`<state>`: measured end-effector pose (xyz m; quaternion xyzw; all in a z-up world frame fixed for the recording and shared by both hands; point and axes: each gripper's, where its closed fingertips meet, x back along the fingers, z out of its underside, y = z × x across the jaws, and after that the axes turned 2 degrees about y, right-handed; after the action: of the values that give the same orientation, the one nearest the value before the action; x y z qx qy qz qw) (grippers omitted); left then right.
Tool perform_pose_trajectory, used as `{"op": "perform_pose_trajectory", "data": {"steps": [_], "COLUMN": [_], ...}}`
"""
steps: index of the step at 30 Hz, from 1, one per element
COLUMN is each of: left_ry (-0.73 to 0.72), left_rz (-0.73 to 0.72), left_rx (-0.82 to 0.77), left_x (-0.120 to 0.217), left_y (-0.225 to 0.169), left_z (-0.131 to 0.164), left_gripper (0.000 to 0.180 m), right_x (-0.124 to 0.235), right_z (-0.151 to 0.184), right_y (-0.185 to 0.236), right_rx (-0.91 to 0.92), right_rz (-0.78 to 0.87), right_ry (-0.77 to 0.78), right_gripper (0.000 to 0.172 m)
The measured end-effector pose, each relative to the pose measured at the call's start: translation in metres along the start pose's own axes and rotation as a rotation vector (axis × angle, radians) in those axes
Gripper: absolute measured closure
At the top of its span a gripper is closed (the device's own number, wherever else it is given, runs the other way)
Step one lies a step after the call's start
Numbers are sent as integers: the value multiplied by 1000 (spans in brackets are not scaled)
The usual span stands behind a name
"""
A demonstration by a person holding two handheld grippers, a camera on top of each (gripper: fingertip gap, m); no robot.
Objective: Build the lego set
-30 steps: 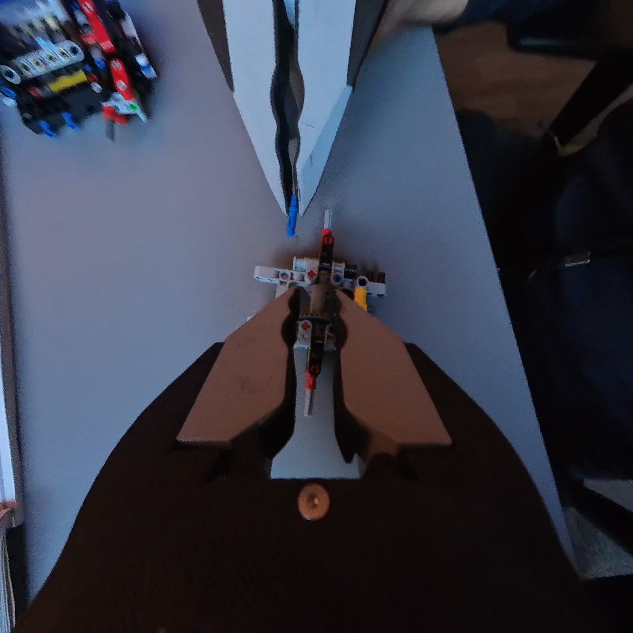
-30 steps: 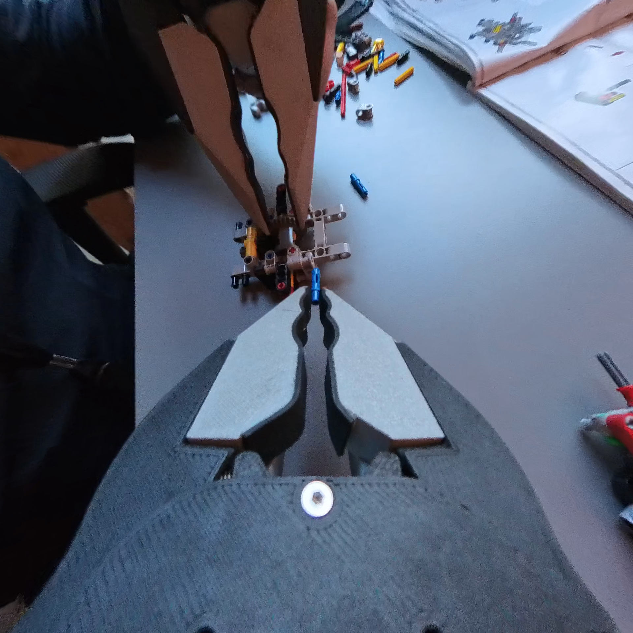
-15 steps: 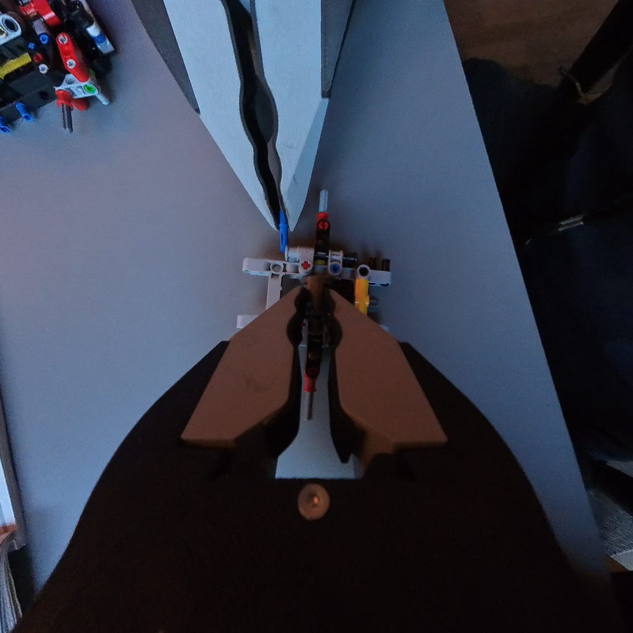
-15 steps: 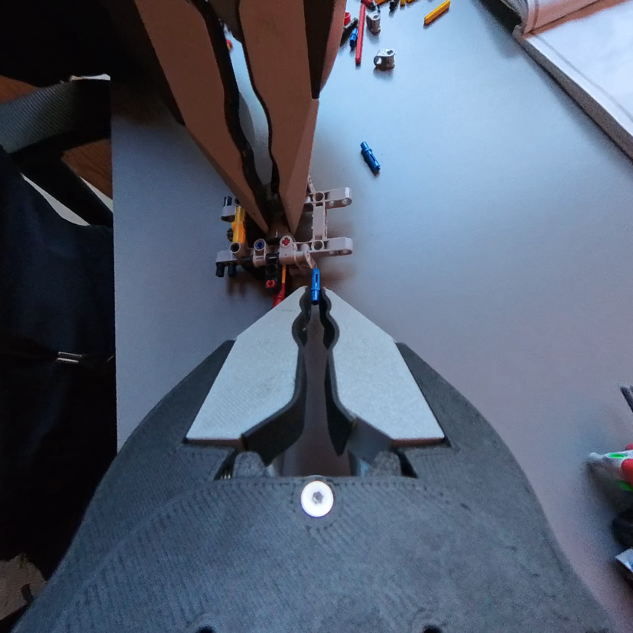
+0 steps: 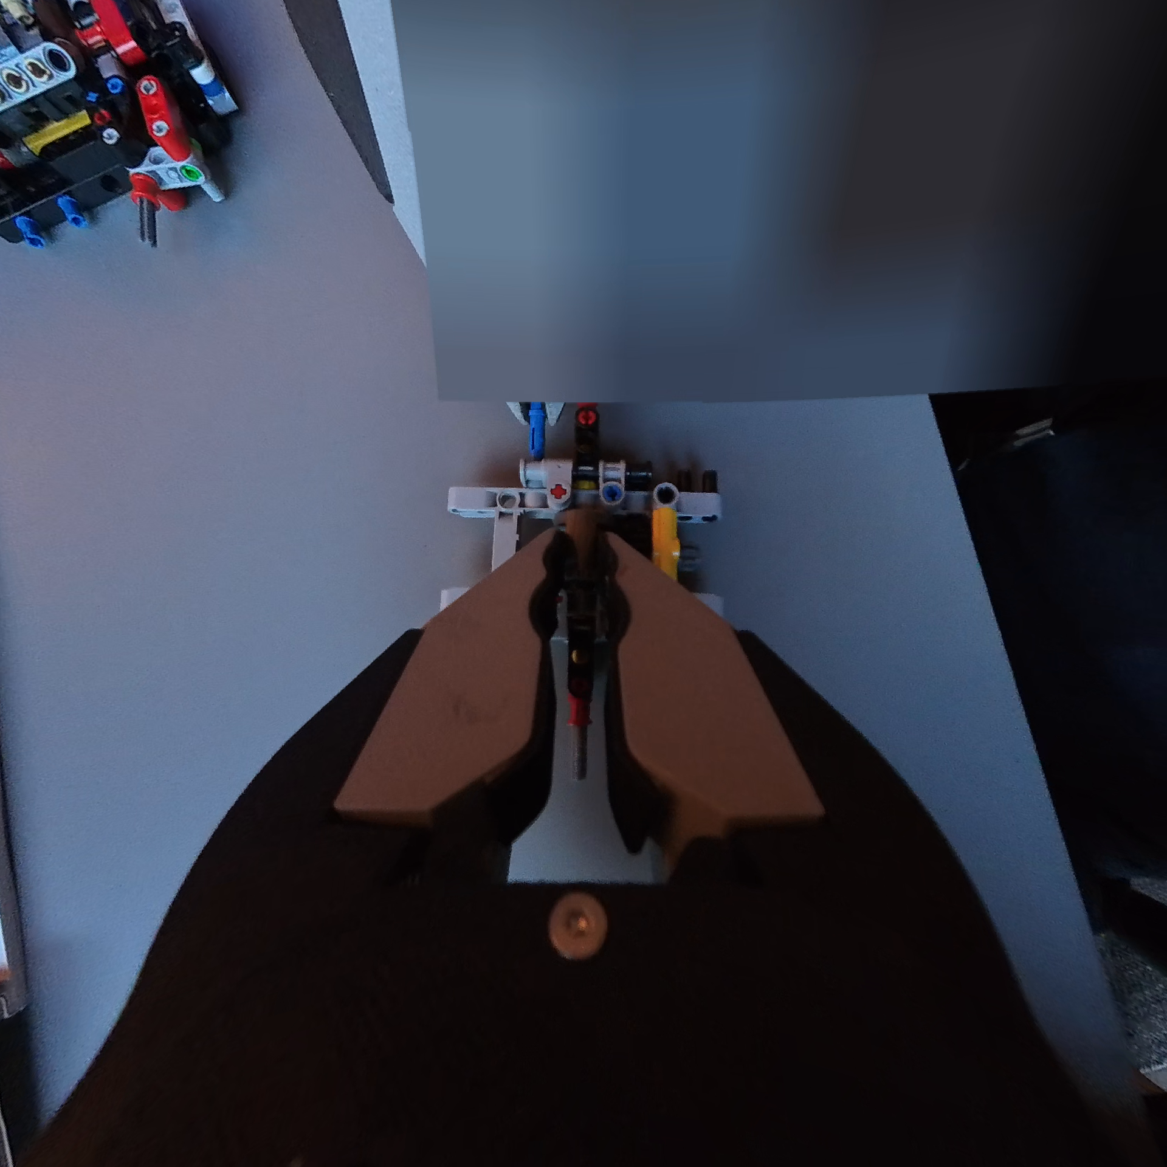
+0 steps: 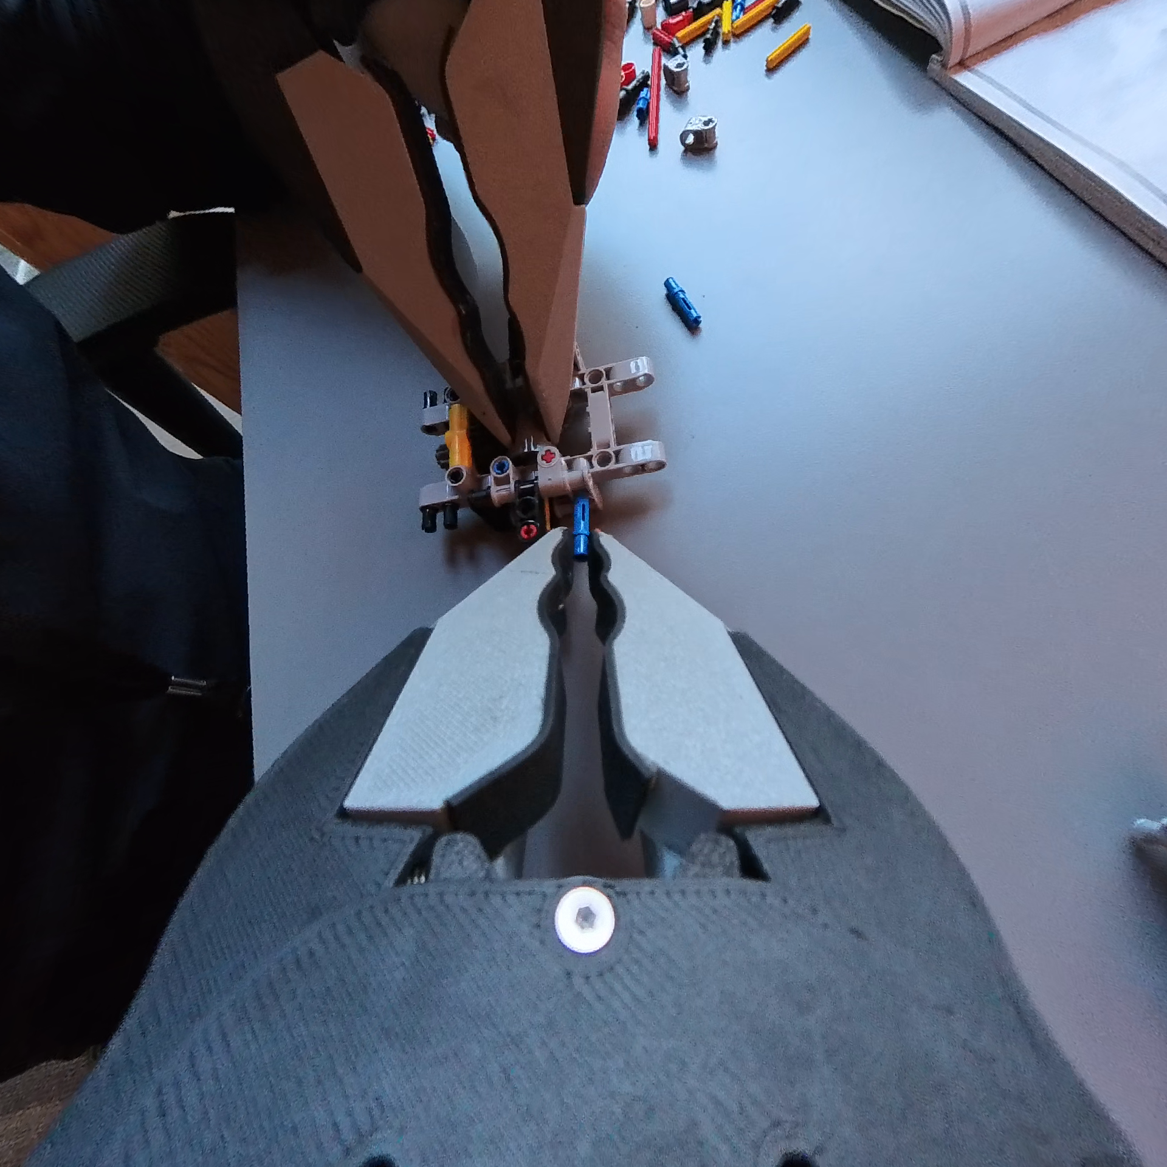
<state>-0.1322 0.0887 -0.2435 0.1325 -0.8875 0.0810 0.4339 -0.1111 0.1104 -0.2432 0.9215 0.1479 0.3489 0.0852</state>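
Observation:
A small brick assembly of grey beams with black, yellow and red parts lies near the table's edge. My left gripper, with brown fingers, is shut on the black beam in its middle; a red-tipped axle runs back between the fingers. The right wrist view shows this gripper coming down on the assembly. My right gripper, with grey fingers, is shut on a blue pin. The pin's free end is at the assembly's grey connector. The left wrist view shows the pin under a blurred patch.
A large black, red and grey brick model stands at the far left. Loose small parts, a single blue pin and an open booklet lie beyond. The table edge runs close by the assembly. The grippers are tip to tip, or close to it.
My left jaws have closed onto the assembly's middle beam. My right gripper has carried the blue pin closer, from a short way off up to the grey connector.

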Motion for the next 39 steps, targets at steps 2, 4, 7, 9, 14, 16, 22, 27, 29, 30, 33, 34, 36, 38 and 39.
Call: {"op": "perform_pose_trajectory", "data": {"steps": [2, 4, 7, 9, 14, 16, 22, 27, 29, 30, 33, 34, 36, 38, 39], "left_ry": [-4, -7, -11, -18, -24, -27, -30, -33, -33, -34, -35, -36, -36, -40, -42], "left_rz": [-1, -3, -4, -1, -1, 2, 0, 1, -2, -2, -4, -4, -5, -1, 2], "left_rx": [2, 1, -1, 4, 2, 6, 0, 3, 3, 4, 1, -2, -1, 2, 1], "left_x": [0, 0, 0, 0, 0, 0, 0, 0, 0, 0, 0, 0, 0, 0, 0], "left_y": [0, 0, 0, 0, -1, -1, -1, -1, -1, -1, -1, -1, -1, -1, -1], "left_z": [0, 0, 0, 0, 0, 0, 0, -1, -1, -1, -1, -1, -1, -1, -1], "left_gripper": [174, 174, 174, 173, 173, 173, 173, 173, 173, 173, 173, 173, 173, 174, 174], "right_x": [-1, -1, -1, -1, -1, -3, -4, -2, -2, -1, 0, 0, 0, 0, 0], "right_z": [1, 1, 1, 2, 3, 8, 6, 6, 6, 6, 4, 3, 2, 2, 1], "right_y": [0, -1, -1, -1, 0, 0, 0, 1, 2, 3, 3, 2, 1, 1, 1], "right_rx": [-8, -16, -17, -18, -28, -37, -23, -12, -13, -15, -21, -21, -24, -23, -25], "right_rz": [3, 7, 10, 9, -2, -7, 0, 6, 0, -6, -7, -4, -4, -5, -8], "right_ry": [8, 6, 7, 11, 15, 43, 38, 33, 31, 26, 12, 7, 3, 1, -1], "right_gripper": [170, 170, 170, 170, 170, 170, 170, 170, 170, 170, 170, 170, 170, 170, 170]}}
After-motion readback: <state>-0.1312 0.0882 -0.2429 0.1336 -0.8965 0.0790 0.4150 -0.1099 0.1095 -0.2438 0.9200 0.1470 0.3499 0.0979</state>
